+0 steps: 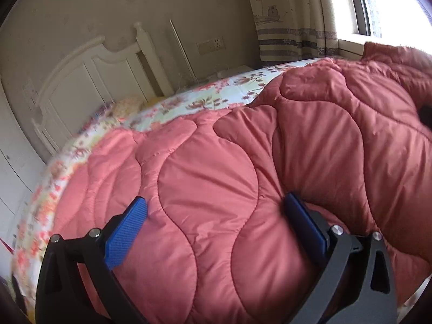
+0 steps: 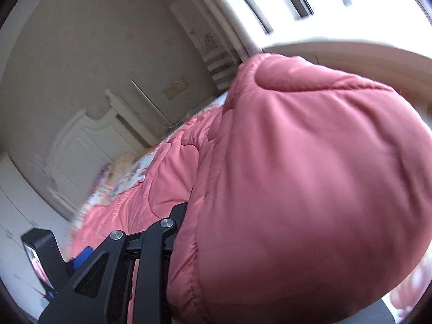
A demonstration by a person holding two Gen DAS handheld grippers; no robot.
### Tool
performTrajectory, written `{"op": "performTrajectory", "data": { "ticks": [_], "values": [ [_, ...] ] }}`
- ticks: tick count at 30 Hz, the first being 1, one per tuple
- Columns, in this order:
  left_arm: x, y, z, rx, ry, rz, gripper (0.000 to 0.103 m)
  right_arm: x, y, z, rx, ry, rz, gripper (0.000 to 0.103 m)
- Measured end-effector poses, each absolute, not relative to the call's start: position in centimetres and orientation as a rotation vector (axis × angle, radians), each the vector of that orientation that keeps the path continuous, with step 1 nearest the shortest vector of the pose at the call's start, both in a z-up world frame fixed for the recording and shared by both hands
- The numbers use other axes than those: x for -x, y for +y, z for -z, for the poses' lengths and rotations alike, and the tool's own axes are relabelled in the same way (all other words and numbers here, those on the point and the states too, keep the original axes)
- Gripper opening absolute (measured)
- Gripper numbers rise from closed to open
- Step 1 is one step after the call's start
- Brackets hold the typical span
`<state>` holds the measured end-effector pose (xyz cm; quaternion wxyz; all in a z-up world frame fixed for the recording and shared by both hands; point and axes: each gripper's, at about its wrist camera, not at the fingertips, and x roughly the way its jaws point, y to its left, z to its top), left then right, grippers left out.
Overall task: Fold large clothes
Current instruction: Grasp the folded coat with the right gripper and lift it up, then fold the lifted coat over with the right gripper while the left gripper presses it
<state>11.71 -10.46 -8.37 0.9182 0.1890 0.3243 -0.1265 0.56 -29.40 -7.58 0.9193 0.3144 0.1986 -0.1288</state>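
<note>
A large pink quilted padded coat [image 1: 243, 162] lies spread on a bed with a floral sheet [image 1: 205, 97]. My left gripper [image 1: 216, 210] is open, its blue pads [image 1: 124, 229] standing wide apart over the coat near its front edge. In the right wrist view a thick bulge of the same coat [image 2: 310, 175] fills the right side and is lifted above the bed. My right gripper [image 2: 186, 216] is shut on this fold; only its left finger linkage shows, the tips are buried in fabric. The left gripper's body [image 2: 40, 259] shows at lower left.
A white headboard [image 1: 89, 81] stands at the far left end of the bed. A beige wall with a socket plate [image 1: 210, 44], a striped curtain [image 1: 291, 35] and a bright window [image 1: 391, 2] lie behind. A white wardrobe [image 2: 16, 216] stands at left.
</note>
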Motion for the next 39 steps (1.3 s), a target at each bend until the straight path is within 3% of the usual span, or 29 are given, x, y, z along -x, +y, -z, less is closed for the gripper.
{"op": "performTrajectory", "data": {
  "ticks": [4,9,14,20,25,29,32,34,39],
  "values": [
    [-13.1,-6.7,5.8,-0.264,0.751,0.388,0.096,-1.1,-26.9,5.0,-0.502,0.391,0.328,0.032],
    [-13.8,3.9,1.6,-0.145,0.579,0.137,0.096,-1.3,-25.9,3.9,-0.417,0.393,0.365,0.032],
    [-18.4,11.8,4.5,-0.007,0.708,0.002,0.095,-1.8,-23.9,2.6,-0.295,0.391,0.403,0.032],
    [-19.5,10.1,6.8,0.013,0.754,0.114,0.091,-3.1,-19.6,0.4,-0.045,0.385,0.482,0.032],
    [-19.3,10.4,7.1,0.056,0.754,0.153,0.091,-6.1,-9.6,-1.5,0.419,0.343,0.474,0.032],
    [-18.9,14.1,6.8,0.22,0.746,0.238,0.091,-8.9,-0.6,1.7,0.76,0.311,0.372,0.032],
    [-17.8,20.5,5.6,0.366,0.703,0.167,0.092,-10.2,4.3,8.4,1.016,0.345,0.245,0.033],
    [-17.4,22.9,4.9,0.4,0.703,0.158,0.092,-9.7,5.5,13.4,1.172,0.268,0.243,0.038],
    [-17.7,22.6,3.3,0.51,0.781,0.439,0.099,-9.2,3.9,13.6,1.075,0.226,0.218,0.04]
  ]
}}
